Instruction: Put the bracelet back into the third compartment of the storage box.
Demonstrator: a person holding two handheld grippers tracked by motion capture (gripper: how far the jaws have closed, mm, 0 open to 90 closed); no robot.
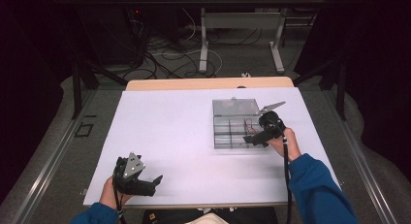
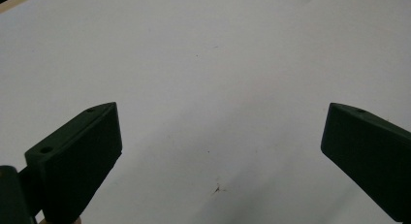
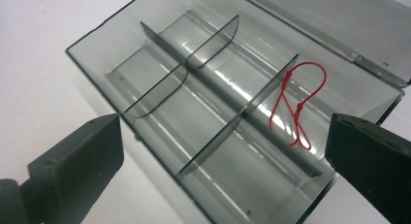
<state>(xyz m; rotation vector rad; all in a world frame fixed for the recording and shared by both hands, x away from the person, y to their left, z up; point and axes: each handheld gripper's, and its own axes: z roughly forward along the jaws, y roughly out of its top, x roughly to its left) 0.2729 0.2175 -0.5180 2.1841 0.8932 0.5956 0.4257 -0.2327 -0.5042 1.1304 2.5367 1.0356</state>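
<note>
A clear grey compartment box (image 1: 215, 132) stands on the white sheet at the right of the table, its lid (image 1: 236, 106) laid open behind it. In the right gripper view a red string loop (image 3: 299, 106) lies in a compartment of the box (image 3: 104, 44), draped against a divider. My right gripper (image 1: 252, 138) hovers at the box's right side, jaws wide apart and empty (image 3: 223, 132), the string lying beyond the right jaw. My left gripper (image 1: 156, 184) rests near the front left of the sheet, open over bare white surface (image 2: 223, 122).
The white sheet (image 1: 169, 132) covers a wooden table (image 1: 208, 83). Thin dividers (image 3: 213, 37) split the box into several compartments. Beyond the table lie floor cables (image 1: 165, 54) and another table's legs (image 1: 203, 44). Dark curtains close in both sides.
</note>
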